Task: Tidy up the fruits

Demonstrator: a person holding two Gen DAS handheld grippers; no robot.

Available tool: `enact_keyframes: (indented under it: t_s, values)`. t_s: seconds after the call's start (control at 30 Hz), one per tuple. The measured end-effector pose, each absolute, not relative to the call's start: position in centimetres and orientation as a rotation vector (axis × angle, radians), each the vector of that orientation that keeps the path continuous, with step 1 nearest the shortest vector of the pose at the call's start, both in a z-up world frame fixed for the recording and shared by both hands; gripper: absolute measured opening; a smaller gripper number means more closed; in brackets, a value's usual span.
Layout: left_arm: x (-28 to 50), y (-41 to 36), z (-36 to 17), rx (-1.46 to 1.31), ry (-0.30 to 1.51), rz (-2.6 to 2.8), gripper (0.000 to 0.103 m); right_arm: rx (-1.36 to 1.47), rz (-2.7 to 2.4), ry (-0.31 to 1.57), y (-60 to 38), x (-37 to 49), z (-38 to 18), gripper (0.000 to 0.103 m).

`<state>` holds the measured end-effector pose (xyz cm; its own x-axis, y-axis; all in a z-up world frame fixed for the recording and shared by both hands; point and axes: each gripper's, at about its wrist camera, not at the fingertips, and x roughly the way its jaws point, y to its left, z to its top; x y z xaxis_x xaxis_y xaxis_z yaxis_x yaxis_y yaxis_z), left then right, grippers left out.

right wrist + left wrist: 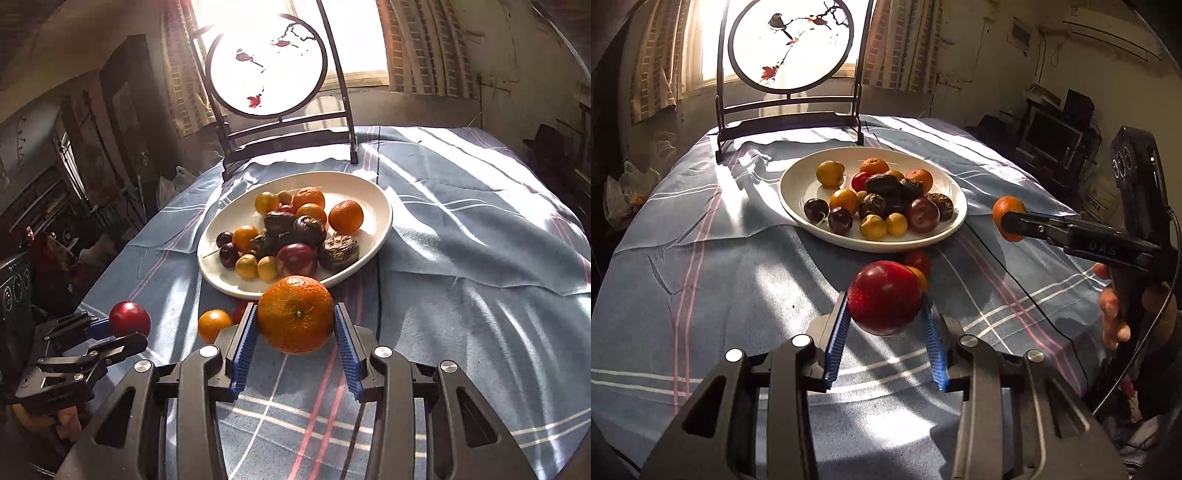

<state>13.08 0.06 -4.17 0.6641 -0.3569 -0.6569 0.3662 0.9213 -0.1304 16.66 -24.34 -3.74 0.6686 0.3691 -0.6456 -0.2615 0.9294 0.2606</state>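
My left gripper is shut on a red plum, held above the cloth in front of the white plate. It also shows in the right wrist view at the lower left, with the plum. My right gripper is shut on an orange tangerine, held just before the plate. In the left wrist view it is right of the plate with the tangerine. The plate holds several mixed fruits. A small orange fruit and a red fruit lie on the cloth near the plate.
A blue checked cloth covers the round table. A round painted screen on a dark stand stands behind the plate, backlit by a window. A black cable runs across the cloth on the right. Furniture and clutter surround the table.
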Motion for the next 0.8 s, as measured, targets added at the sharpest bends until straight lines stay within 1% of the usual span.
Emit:
enact_keyframes:
  t_s: [0.13, 0.23, 0.37, 0.4, 0.43, 0.47, 0.5, 0.53, 0.57, 0.6, 0.8]
  values:
    - [17.3, -1.2, -2.0, 0.049, 0.674, -0.379, 0.037, 0.146, 0.327, 0.732, -24.9, 21.2, -2.2, 0.042]
    - [21.4, -1.8, -1.5, 0.016, 0.698, -0.379, 0.038, 0.16, 0.28, 0.744, -24.6, 25.3, -2.2, 0.042]
    - [26.5, -2.4, -2.5, 0.001, 0.73, -0.335, 0.039, 0.159, 0.267, 0.76, -23.1, 30.0, -2.6, 0.043]
    - [27.4, -2.2, -2.8, -0.016, 0.742, -0.326, 0.042, 0.167, 0.273, 0.766, -22.7, 30.9, -2.9, 0.043]
    - [28.1, -2.0, -3.0, -0.037, 0.752, -0.319, 0.048, 0.179, 0.277, 0.773, -22.6, 31.5, -3.1, 0.046]
    - [28.4, -1.8, -3.0, -0.052, 0.751, -0.309, 0.051, 0.193, 0.28, 0.772, -22.6, 31.7, -3.2, 0.058]
    - [28.4, -1.5, -2.9, -0.061, 0.747, -0.298, 0.056, 0.203, 0.275, 0.76, -22.8, 31.5, -3.2, 0.061]
    - [28.1, -1.2, -2.9, -0.07, 0.74, -0.295, 0.062, 0.211, 0.275, 0.739, -22.9, 31.0, -3.0, 0.062]
    - [27.5, -1.0, -2.8, -0.074, 0.735, -0.297, 0.064, 0.214, 0.291, 0.727, -23.1, 30.3, -2.8, 0.062]
    - [26.9, -0.8, -2.8, -0.07, 0.737, -0.3, 0.066, 0.208, 0.305, 0.725, -23.2, 29.5, -2.7, 0.062]
    - [20.5, -1.7, -4.4, 0.038, 0.781, -0.388, 0.066, 0.219, 0.337, 0.731, -25.2, 22.8, -4.0, 0.062]
